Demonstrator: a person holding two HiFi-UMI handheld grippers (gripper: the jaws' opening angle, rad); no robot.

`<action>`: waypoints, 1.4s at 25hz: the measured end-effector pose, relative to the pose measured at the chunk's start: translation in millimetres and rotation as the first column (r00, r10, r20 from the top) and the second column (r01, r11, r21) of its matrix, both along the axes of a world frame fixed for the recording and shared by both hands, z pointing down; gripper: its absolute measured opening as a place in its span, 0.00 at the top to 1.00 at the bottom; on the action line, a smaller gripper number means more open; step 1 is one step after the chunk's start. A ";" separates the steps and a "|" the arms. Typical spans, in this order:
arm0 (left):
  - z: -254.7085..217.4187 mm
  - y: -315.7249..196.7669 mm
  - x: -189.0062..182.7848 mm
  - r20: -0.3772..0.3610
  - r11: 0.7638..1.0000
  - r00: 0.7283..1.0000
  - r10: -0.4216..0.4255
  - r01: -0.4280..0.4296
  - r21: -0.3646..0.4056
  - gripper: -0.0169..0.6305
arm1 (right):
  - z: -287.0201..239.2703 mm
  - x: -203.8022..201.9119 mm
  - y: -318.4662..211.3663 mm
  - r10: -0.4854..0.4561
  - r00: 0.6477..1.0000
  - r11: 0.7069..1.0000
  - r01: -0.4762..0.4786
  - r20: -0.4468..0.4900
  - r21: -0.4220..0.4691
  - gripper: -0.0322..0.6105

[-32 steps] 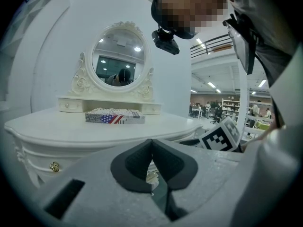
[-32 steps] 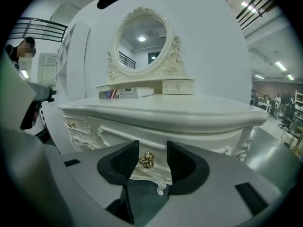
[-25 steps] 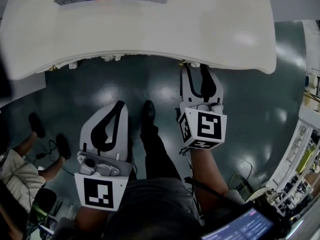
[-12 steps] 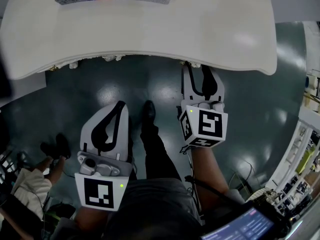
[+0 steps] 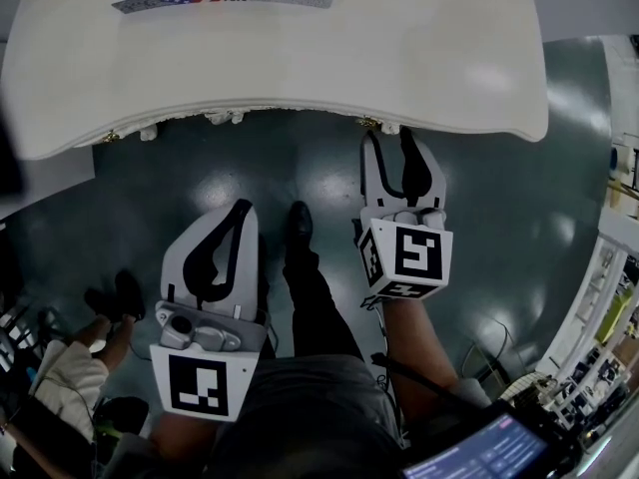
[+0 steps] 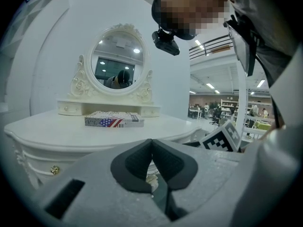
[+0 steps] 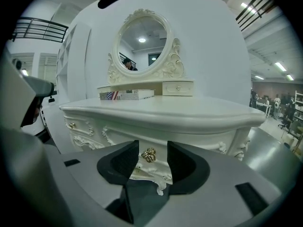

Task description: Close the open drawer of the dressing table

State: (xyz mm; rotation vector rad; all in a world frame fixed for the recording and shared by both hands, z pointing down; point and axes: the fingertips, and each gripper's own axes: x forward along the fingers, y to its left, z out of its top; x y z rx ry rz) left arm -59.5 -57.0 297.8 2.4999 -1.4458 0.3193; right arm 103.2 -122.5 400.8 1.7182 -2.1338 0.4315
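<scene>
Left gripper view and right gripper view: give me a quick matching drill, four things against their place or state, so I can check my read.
Things:
1. left gripper
2. right gripper
3. flag-cover book
4. gold knob

Place or state:
A. lies flat on the tabletop
B. jaws apart
C. jaws together
D. seen in the gap between open jaws

Pairs: 1-C, 2-B, 3-A, 4-D.
</scene>
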 end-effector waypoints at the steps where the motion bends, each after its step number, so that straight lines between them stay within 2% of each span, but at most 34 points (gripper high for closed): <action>1: -2.4 1.6 0.7 0.000 1.000 1.000 0.005 -0.005 0.004 0.95 | -1.3 -0.8 5.5 0.000 1.000 1.000 0.000 0.002 -0.002 0.68; 5: -22.4 9.6 2.8 0.000 0.999 1.000 0.029 -0.029 0.042 0.95 | -24.5 -10.3 30.4 -0.007 1.000 1.000 0.007 0.015 0.020 0.68; 10: -57.2 21.7 1.1 0.018 0.995 0.999 0.028 -0.030 0.096 0.95 | -84.6 -30.1 61.5 -0.040 0.998 0.993 0.035 0.047 0.109 0.68; 16: -112.9 36.0 -7.4 0.028 0.986 1.000 0.006 -0.011 0.168 0.95 | -164.5 -58.1 100.0 -0.080 0.995 0.971 0.062 0.067 0.230 0.69; 22: -178.2 56.0 -17.4 0.046 0.960 0.999 0.011 -0.024 0.279 0.95 | -230.3 -78.6 135.1 -0.054 0.998 0.946 0.041 0.033 0.323 0.86; 28: -217.0 86.2 -22.5 0.059 0.940 0.997 0.045 -0.062 0.336 0.95 | -282.3 -85.0 160.9 -0.007 1.000 0.919 0.004 0.007 0.395 0.91; 35: -244.4 116.8 -28.1 0.073 0.915 0.996 0.057 -0.081 0.394 0.95 | -315.0 -97.9 191.3 -0.029 0.999 0.883 0.018 0.016 0.469 0.93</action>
